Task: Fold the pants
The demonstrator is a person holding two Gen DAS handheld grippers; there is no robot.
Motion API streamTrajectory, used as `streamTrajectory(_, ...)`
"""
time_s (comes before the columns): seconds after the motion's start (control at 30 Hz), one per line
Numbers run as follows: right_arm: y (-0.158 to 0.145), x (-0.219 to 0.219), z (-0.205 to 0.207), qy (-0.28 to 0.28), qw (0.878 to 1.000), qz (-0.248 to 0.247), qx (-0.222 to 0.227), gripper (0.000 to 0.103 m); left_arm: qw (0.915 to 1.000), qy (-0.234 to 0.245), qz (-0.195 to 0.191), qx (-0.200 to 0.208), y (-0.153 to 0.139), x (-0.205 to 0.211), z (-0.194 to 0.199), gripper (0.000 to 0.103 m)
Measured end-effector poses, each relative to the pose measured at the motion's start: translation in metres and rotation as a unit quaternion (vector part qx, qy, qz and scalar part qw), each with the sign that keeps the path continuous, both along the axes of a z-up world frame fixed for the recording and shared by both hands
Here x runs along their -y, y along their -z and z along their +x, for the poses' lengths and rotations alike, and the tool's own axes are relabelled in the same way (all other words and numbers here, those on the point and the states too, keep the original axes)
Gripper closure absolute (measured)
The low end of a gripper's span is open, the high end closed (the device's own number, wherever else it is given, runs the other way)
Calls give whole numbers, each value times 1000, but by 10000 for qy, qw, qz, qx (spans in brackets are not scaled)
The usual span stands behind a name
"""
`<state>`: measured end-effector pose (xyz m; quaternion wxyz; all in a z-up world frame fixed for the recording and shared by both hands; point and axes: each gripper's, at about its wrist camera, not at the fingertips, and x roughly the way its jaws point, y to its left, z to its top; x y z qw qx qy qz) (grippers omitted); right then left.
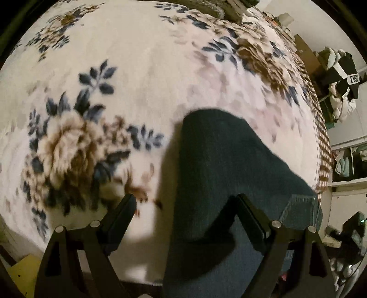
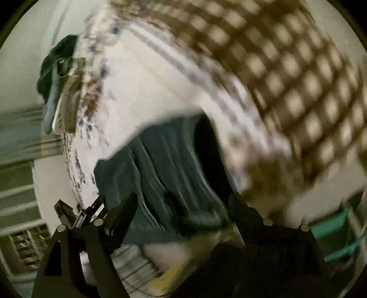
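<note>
Dark teal-blue pants (image 1: pixel 220 160) lie on a cream blanket (image 1: pixel 142 68) printed with brown flowers and navy leaves; at three o'clock its border turns brown-and-cream checked (image 2: pixel 286 68). Both grippers are black.

Open blanket to the left, clutter along the right edge

In the left wrist view the flowered blanket (image 1: pixel 142 75) lies bare and flat ahead and to the left of the dark pants (image 1: pixel 220 160), so a gripper could pass freely there; the pants themselves fill the lower middle and run between the wide-apart fingers of the left gripper (image 1: pixel 185 201). Along the right, past the checked border (image 1: pixel 322 146), a heap of clothes (image 1: pixel 341 84) and shelves (image 1: pixel 351 160) crowd the bedside. At the far top edge some piled things (image 1: pixel 231 9) sit on the bed. The right wrist view is blurred; the pants (image 2: pixel 174 165) lie between the spread fingers of the right gripper (image 2: pixel 183 201).
</note>
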<state>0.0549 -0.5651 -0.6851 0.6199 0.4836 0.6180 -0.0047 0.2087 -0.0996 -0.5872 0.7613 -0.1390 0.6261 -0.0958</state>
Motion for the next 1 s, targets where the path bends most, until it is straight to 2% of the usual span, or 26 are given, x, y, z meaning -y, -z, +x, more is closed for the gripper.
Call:
streamTrajectory(0.07,15,-5,-10,294,9989,366,52,20,10000,20,5,-51,2,2,-8,16)
streamTrajectory(0.1,17,-7,-14,524,9977,379,190,33,10000,39,11,-74,4,3,-12,16)
streamTrajectory(0.13,17,-11,-16,648,9971,280,272,53,9999,65,12,-101,6,4,-15,16)
streamTrajectory(0.17,13,-11,-18,710,9971,88,273,89,9999,64,19,-118,7,5,-18,15)
streamTrajectory(0.27,-15,-12,-22,937,9942,62,515,90,9999,72,-5,-150,8,4,-22,16)
streamTrajectory(0.33,-39,-11,-25,775,9948,-184,630,90,9998,104,-29,-140,6,5,-23,15)
streamTrajectory(0.37,-42,-12,-25,624,9960,-319,547,90,9998,134,-51,-130,5,5,-24,15)
streamTrajectory(0.43,-16,-16,-23,233,9988,-432,-58,85,9998,179,46,-119,5,7,-24,15)
streamTrajectory(0.47,8,-15,-27,222,9977,-373,-524,69,9996,226,117,-119,6,9,-24,15)
streamTrajectory(0.5,20,-11,-32,346,9965,-288,-706,61,9995,253,155,-134,7,10,-25,15)
streamTrajectory(0.53,26,-7,-38,566,9962,-69,-651,59,9995,250,138,-148,8,11,-25,16)
streamTrajectory(0.57,27,-7,-41,728,9964,172,-409,52,9995,256,112,-165,8,11,-26,16)
streamTrajectory(0.6,25,-8,-42,723,9968,202,-281,35,9994,272,125,-160,8,12,-27,16)
streamTrajectory(0.67,23,-17,-44,642,9975,254,-122,20,9993,317,161,-137,8,14,-28,15)
streamTrajectory(0.73,33,-27,-47,730,9952,653,-21,20,9993,326,160,-129,9,16,-29,15)
streamTrajectory(0.87,60,-45,-36,787,9930,885,-33,20,9992,356,171,-103,10,19,-28,15)
streamTrajectory(0.93,64,-53,-31,883,9923,859,133,23,9991,383,189,-88,10,21,-29,15)
streamTrajectory(1.0,61,-60,-24,895,9942,568,160,33,9990,392,203,-75,10,22,-28,15)
